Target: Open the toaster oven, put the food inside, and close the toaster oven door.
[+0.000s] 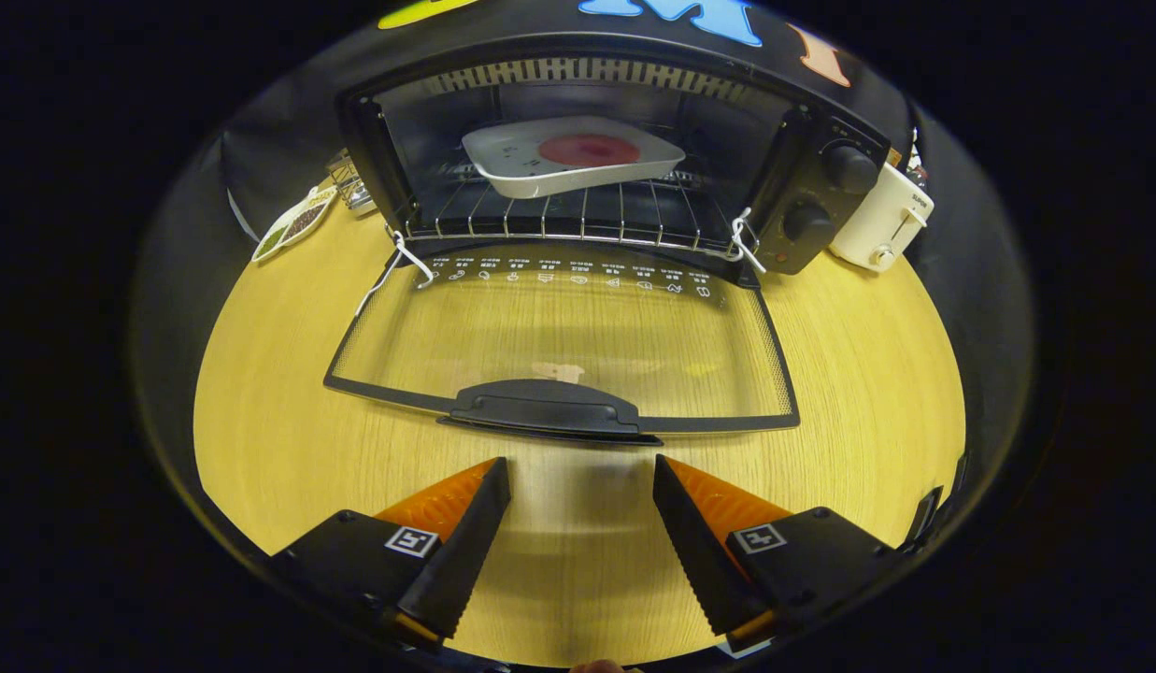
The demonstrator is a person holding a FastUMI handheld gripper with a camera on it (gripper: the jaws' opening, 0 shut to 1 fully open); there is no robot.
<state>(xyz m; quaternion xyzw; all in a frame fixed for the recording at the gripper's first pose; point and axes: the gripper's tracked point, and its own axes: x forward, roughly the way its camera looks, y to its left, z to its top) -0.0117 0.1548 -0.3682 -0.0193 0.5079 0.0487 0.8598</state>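
A black toaster oven [811,187] stands at the back of the wooden table [867,374]. Its glass door [559,327] lies folded down flat toward me, with the black handle [540,409] at its near edge. Inside, on the wire rack [578,220], sits a white square plate [568,154] carrying a round red piece of food [589,149]. My gripper [582,467] is open, its orange and black fingers [465,523] spread wide over bare tabletop just short of the door handle. Nothing is between them.
A white toaster [881,224] stands right of the oven. To the oven's left lie a leaf-shaped dish with compartments [292,224] and a small metal object [349,182]. White cords [400,257] hang at both door hinges.
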